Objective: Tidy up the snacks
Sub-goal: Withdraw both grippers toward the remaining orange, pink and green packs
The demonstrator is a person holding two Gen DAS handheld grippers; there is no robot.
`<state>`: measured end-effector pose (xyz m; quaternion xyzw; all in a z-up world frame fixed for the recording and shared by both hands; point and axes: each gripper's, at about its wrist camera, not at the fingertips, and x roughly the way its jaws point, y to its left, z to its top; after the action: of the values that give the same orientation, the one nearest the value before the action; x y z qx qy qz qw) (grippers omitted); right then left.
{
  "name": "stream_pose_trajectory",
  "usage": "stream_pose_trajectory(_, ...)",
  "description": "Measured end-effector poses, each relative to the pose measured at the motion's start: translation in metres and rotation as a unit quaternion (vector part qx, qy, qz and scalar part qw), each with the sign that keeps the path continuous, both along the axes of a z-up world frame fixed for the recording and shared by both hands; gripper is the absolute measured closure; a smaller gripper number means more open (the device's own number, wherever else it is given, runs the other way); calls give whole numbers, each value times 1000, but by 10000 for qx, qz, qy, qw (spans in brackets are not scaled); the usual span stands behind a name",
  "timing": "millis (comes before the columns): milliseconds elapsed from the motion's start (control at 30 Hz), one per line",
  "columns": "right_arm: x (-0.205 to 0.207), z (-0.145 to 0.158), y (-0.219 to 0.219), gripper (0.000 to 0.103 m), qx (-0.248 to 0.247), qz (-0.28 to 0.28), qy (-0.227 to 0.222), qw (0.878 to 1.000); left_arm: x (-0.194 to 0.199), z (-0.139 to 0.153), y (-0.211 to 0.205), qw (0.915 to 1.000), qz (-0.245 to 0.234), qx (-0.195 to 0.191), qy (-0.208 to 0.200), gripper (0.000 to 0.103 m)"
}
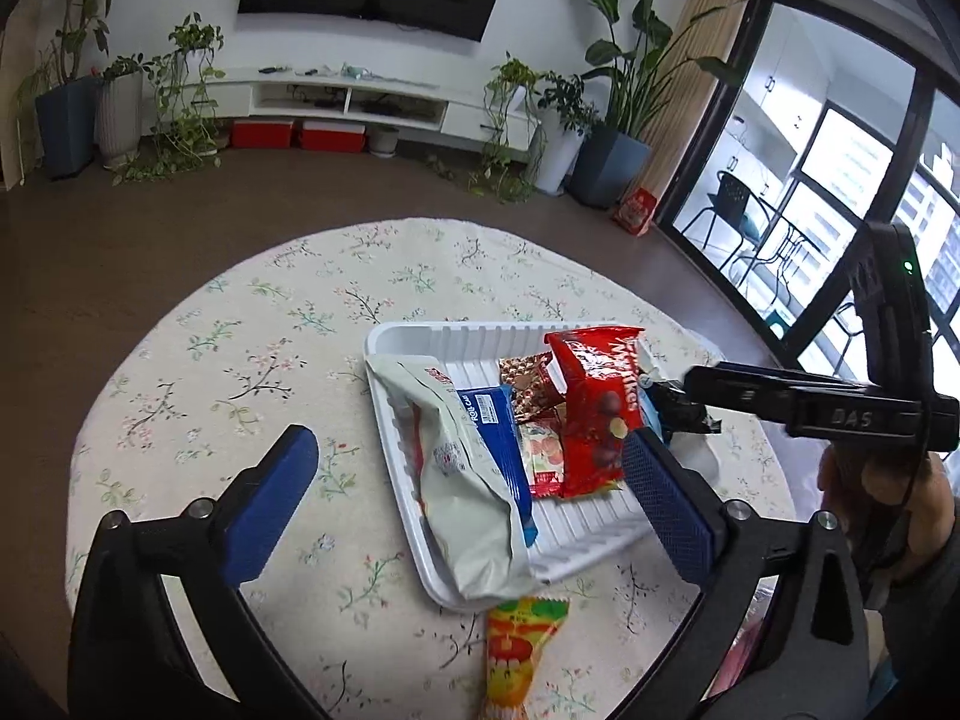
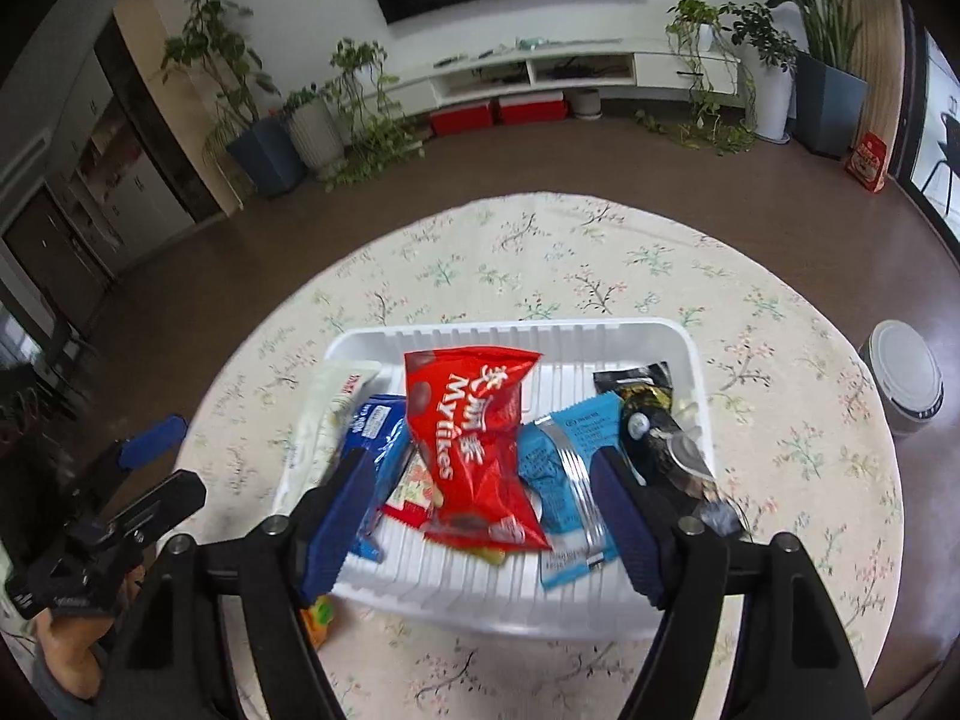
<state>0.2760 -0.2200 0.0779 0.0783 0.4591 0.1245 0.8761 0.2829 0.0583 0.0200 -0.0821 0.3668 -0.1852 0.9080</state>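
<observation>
A white ribbed tray (image 1: 432, 336) (image 2: 600, 327) sits on the round table and holds several snack packs. A red Mylikes bag (image 1: 594, 414) (image 2: 468, 432) lies on top of them. Beside it are a white bag (image 1: 462, 480), a blue roll-cake pack (image 1: 498, 432), a light blue packet (image 2: 564, 468) and a black packet (image 2: 654, 420). A yellow-orange packet (image 1: 522, 654) lies on the cloth outside the tray's near edge. My left gripper (image 1: 468, 441) hovers open over the tray's left part. My right gripper (image 2: 483, 462) is open above the red bag, its pads clear of it.
The floral tablecloth (image 1: 300, 312) is bare left of and beyond the tray. A grey bin with a white lid (image 2: 906, 384) stands by the table's right edge. Potted plants and a low white TV cabinet line the far wall; glass doors are at the right.
</observation>
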Motion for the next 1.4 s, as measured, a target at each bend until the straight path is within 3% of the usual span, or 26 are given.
stream_pose_trajectory(167, -48, 15, -28, 25, 375, -156, -232, 9989, -37, 21, 1, 9994, -30, 101, -315, 0)
stream_pose_trajectory(267, -82, 21, -40, 24, 516, -212, -390, 9977, -56, 32, 2, 9989, -41, -26, -456, 0)
stream_pose_trajectory(467, -141, 18, -48, 23, 664, -195, -482, 9964, -96, 54, -2, 9957, -104, -318, -867, 0)
stream_pose_trajectory(600, -173, 13, -52, 23, 581, -187, -547, 9966, -129, 62, -8, 9950, -340, -214, -910, 0)
stream_pose_trajectory(867, -221, -15, -67, 23, 778, -494, -323, 9952, -191, 9, -17, 9982, -497, 338, -37, 0)
stream_pose_trajectory(1067, -249, -38, -57, 23, 887, -403, 22, 9952, -230, -27, -21, 9956, -555, 721, 212, 0)
stream_pose_trajectory(1400, -267, -67, -30, 23, 807, -294, 374, 9956, -229, -69, -57, 9771, -1044, 1694, 751, 4)
